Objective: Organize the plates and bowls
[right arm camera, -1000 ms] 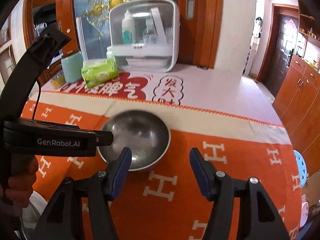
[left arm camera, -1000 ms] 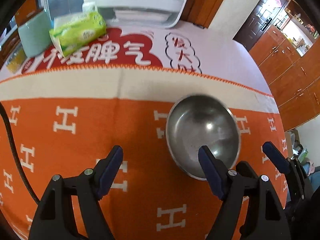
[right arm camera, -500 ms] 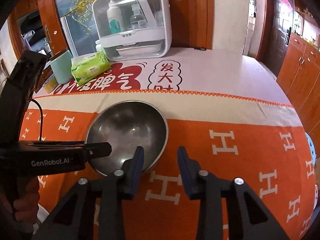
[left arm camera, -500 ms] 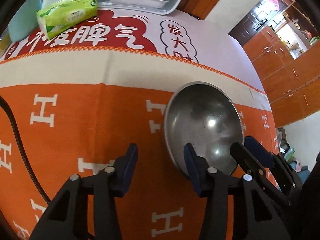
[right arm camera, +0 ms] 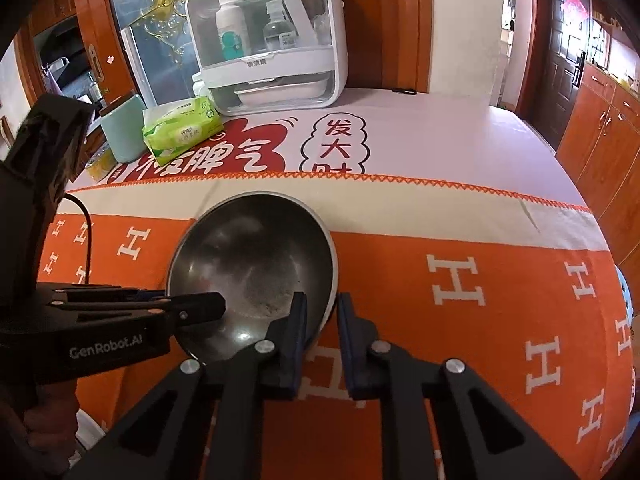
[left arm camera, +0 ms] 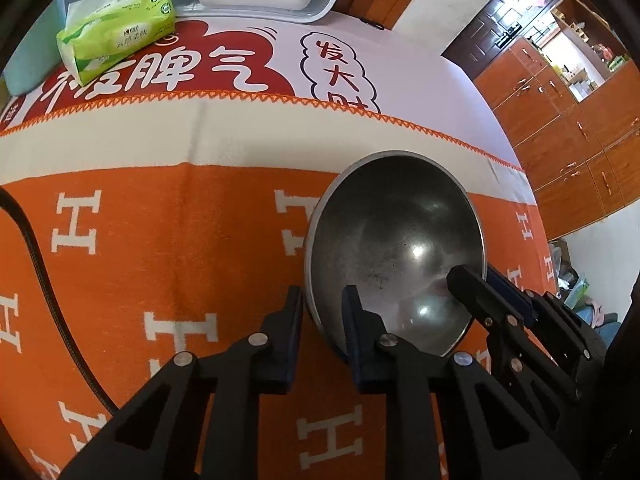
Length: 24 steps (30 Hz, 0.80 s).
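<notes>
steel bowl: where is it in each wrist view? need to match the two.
Left wrist: steel bowl right of centre, its near-left rim between the left gripper fingers.
Right wrist: steel bowl left of centre, its near-right rim between the right gripper fingers.
Shared landmark: the green tissue pack, far left on the table in both views.
</notes>
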Available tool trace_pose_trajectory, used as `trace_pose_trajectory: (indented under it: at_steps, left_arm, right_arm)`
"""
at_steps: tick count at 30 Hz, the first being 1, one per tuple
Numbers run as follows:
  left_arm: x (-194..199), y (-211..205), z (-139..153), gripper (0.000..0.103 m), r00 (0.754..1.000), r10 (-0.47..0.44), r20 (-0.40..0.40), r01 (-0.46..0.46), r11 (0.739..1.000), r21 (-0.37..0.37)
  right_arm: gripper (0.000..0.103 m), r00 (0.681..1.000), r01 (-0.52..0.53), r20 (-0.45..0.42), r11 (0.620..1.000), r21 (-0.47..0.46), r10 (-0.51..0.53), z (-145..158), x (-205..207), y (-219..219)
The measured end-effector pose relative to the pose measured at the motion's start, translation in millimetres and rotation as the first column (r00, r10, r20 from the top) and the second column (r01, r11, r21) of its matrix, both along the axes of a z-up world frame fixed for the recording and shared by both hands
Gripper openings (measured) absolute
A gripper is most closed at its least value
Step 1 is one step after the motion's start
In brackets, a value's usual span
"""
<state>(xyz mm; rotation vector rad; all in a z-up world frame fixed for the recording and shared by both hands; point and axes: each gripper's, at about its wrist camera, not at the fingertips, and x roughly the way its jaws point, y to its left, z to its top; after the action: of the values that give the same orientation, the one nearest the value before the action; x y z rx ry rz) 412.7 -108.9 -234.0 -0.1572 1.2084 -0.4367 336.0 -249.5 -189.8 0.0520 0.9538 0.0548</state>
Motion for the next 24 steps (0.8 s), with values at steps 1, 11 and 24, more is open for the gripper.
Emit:
trace_pose_trajectory:
  at_steps: [1,11,24]
  left_arm:
    - [-1.8,0.9,1.6,0.017,1.0,0.0,0.0,0.0,1.0,0.001]
    - [-20.7,2.4,23.2,0.017,1.0,-0.017,0.019,0.017,1.0,0.005]
    - [-70.3,-5.7,75.2,0.017,0.994,-0.052,0.099,0.053,0.999,-0.003]
  right_arm:
    - [0.013,1.0,0.003,-0.007,1.0,0.002,-0.003,-0.2,-0.4,-0.6]
    - [0.012,0.999,-0.009,0.036,1.0,-0.029,0.01,24.5,-15.3,1.7]
    - [0.012,0.995,0.034,0.096,0.999,-0.016,-0.032,68.9,-66.0,-9.0]
